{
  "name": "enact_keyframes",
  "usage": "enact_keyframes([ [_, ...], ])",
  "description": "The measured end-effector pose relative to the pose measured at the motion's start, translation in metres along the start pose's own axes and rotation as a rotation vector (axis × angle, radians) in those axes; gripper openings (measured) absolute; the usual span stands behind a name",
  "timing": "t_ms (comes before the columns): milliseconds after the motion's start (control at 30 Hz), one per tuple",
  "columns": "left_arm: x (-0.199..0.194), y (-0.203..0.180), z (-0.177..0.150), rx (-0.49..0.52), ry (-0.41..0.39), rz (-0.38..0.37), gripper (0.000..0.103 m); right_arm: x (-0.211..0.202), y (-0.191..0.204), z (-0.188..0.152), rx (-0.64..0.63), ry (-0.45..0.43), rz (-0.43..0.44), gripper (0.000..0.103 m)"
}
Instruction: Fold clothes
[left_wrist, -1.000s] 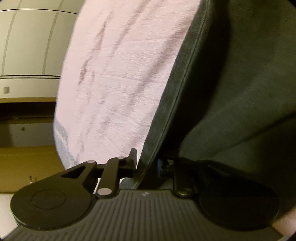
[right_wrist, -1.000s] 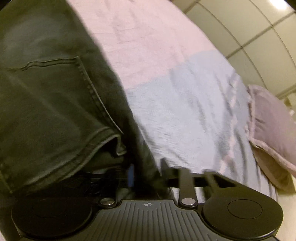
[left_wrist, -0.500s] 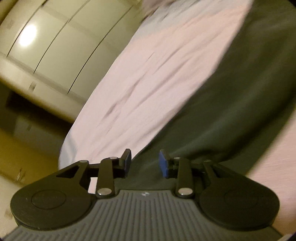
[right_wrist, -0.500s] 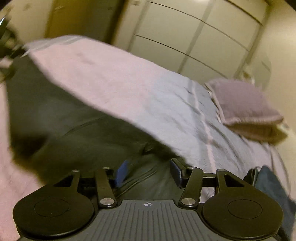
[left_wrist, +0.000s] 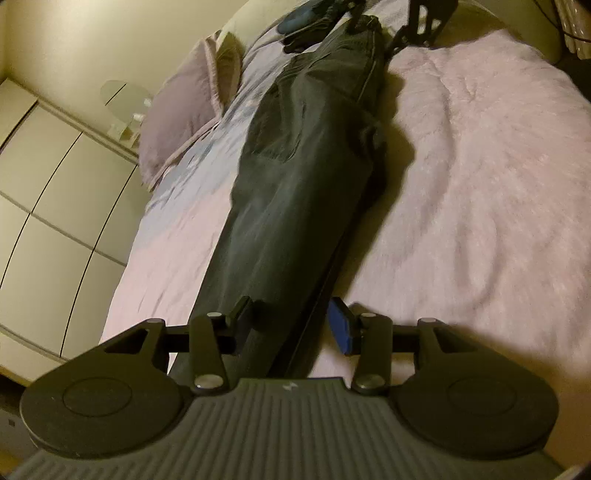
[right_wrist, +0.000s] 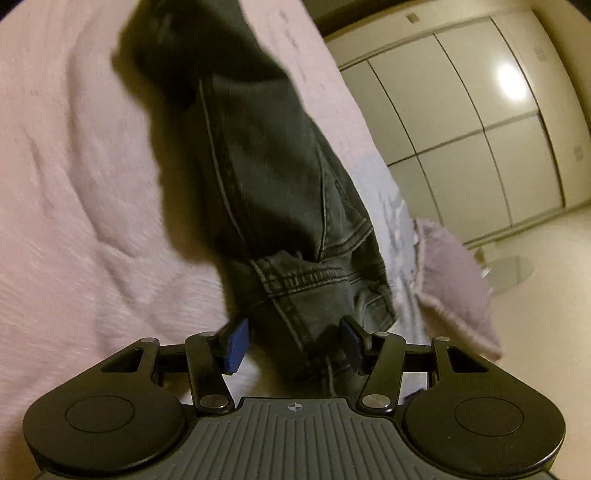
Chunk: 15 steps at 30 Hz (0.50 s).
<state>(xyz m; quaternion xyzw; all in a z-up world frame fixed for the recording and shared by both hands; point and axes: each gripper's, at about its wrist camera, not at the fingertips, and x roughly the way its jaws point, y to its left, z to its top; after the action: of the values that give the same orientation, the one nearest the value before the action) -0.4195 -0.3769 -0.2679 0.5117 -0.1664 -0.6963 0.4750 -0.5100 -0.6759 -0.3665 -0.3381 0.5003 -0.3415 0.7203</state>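
Dark grey jeans (left_wrist: 295, 177) lie stretched lengthwise on the bed, on a pink fuzzy blanket (left_wrist: 480, 184). Legs look stacked one on the other, so a lengthwise fold is in place. My left tool (left_wrist: 291, 325) sits at the leg-hem end; its jaws are opening, the hem lies between them, and the blue pads (left_wrist: 340, 328) are clear of the cloth. My right tool (right_wrist: 293, 341) is at the waistband end (right_wrist: 314, 280), jaws parted about halfway; denim sits between the pads but isn't pinched, with gaps visible on both sides. Neither tool is gripping anything. Lilac pillow (left_wrist: 181, 114) just beside the jeans on the wardrobe side. White wardrobe doors (right_wrist: 461, 122) beyond the bed.
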Motion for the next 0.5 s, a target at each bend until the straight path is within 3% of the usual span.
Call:
enact_keyframes([
  [167, 0.008, 0.008, 0.007, -0.039, -0.008, -0.005, 0.042, 0.008, -0.021, -0.016, -0.088, -0.043, 0.006, 0.027],
  [300, -0.016, 0.015, -0.008, -0.069, 0.000, -0.002, 0.042, 0.021, -0.052, -0.046, -0.071, -0.023, -0.028, 0.025],
  [500, -0.047, 0.031, -0.061, -0.163, 0.112, 0.049, 0.042, 0.031, -0.036, -0.035, -0.077, 0.032, 0.019, 0.028],
])
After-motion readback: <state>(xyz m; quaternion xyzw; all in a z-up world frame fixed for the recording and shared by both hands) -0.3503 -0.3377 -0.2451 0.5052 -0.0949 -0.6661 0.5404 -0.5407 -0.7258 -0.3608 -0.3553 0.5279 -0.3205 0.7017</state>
